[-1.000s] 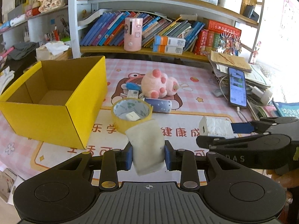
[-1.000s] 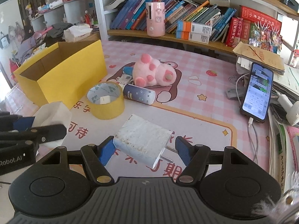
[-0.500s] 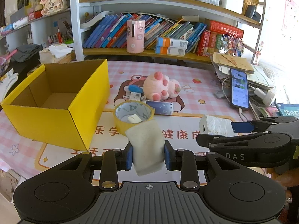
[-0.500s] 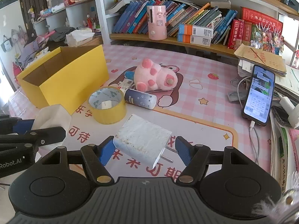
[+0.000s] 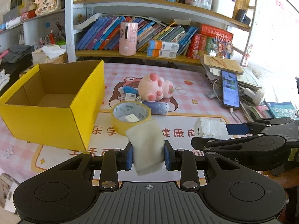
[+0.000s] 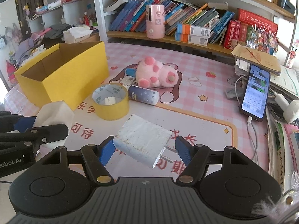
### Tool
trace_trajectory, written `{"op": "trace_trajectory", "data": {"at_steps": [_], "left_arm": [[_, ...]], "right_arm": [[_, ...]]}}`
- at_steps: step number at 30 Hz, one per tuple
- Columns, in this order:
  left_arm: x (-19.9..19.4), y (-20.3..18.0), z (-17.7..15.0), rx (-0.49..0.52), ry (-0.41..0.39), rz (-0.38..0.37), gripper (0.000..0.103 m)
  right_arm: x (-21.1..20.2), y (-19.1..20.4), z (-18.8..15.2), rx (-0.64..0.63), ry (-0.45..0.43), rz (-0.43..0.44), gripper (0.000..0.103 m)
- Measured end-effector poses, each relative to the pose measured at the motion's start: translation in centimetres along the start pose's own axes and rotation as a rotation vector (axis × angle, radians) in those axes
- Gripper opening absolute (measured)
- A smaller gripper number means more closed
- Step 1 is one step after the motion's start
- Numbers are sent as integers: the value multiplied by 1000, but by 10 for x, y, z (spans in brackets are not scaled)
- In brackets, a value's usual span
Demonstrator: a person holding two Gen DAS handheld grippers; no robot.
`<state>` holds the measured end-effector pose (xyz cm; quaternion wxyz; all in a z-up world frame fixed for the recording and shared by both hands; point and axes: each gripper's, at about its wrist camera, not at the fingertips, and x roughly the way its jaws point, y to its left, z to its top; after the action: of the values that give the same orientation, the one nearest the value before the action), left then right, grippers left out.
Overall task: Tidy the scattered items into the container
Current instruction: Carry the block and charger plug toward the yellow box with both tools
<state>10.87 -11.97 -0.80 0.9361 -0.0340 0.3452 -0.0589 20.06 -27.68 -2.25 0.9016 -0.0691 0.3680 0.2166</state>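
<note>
My left gripper point(image 5: 148, 157) is shut on a white tissue pack point(image 5: 146, 149) and holds it above the mat, right of the open yellow box point(image 5: 46, 110). My right gripper point(image 6: 143, 149) is shut on a white charger plug point(image 6: 143, 142), prongs to the right, held above the mat. The charger also shows in the left wrist view point(image 5: 211, 129). On the mat lie a yellow tape roll point(image 5: 130, 116), a blue cylinder point(image 5: 156, 107), a pink plush point(image 5: 157, 88) and small blue and white items point(image 5: 129, 92) behind the tape.
A phone point(image 5: 230, 88) on a cable lies at the right beside stacked papers and books point(image 5: 222, 65). A bookshelf point(image 5: 158, 37) with a pink cup point(image 5: 128, 38) runs along the back. Clothes and clutter point(image 6: 56, 31) sit left of the box.
Both grippers have lifted and drawn back a little with their loads; the box and the items on the mat look slightly farther and lower. Nothing was let go.
</note>
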Motion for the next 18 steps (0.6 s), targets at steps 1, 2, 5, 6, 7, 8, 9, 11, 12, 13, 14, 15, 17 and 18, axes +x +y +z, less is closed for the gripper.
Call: {"op": "trace_trajectory", "data": {"at_steps": [1, 2, 5, 6, 7, 8, 9, 11, 12, 13, 14, 15, 17, 18], "left_arm": [[-3, 5, 0, 6, -5, -9, 30], [-7, 10, -1, 11, -10, -18, 30], [-24, 27, -3, 34, -32, -37, 30], [-29, 32, -3, 38, -36, -40, 30], [-34, 39, -4, 41, -40, -44, 30], [-39, 45, -5, 44, -42, -48, 30], [-43, 51, -7, 49, -43, -51, 30], [-52, 65, -11, 56, -46, -57, 30], [-55, 72, -12, 57, -47, -60, 30], [-58, 78, -13, 59, -50, -63, 30], [-63, 84, -15, 62, -54, -65, 30], [-66, 90, -16, 65, -57, -67, 30], [-74, 102, -19, 75, -60, -71, 30], [-77, 106, -21, 80, -61, -73, 30]], "right_arm": [[-2, 6, -1, 4, -2, -11, 68], [-5, 12, -1, 12, -6, -24, 68], [-15, 32, -2, 36, -25, -50, 68], [-18, 40, -2, 41, -31, -54, 68], [-20, 48, -3, 45, -34, -58, 68], [-23, 57, -3, 48, -37, -62, 68], [-25, 66, -4, 49, -41, -66, 68], [-29, 82, -5, 52, -47, -76, 68], [-31, 89, -5, 54, -50, -80, 68], [-32, 98, -7, 58, -54, -84, 68], [-34, 106, -8, 62, -57, -88, 68], [-36, 114, -9, 66, -61, -92, 68], [-38, 129, -12, 72, -67, -96, 68], [-39, 136, -14, 75, -69, -97, 68]]}}
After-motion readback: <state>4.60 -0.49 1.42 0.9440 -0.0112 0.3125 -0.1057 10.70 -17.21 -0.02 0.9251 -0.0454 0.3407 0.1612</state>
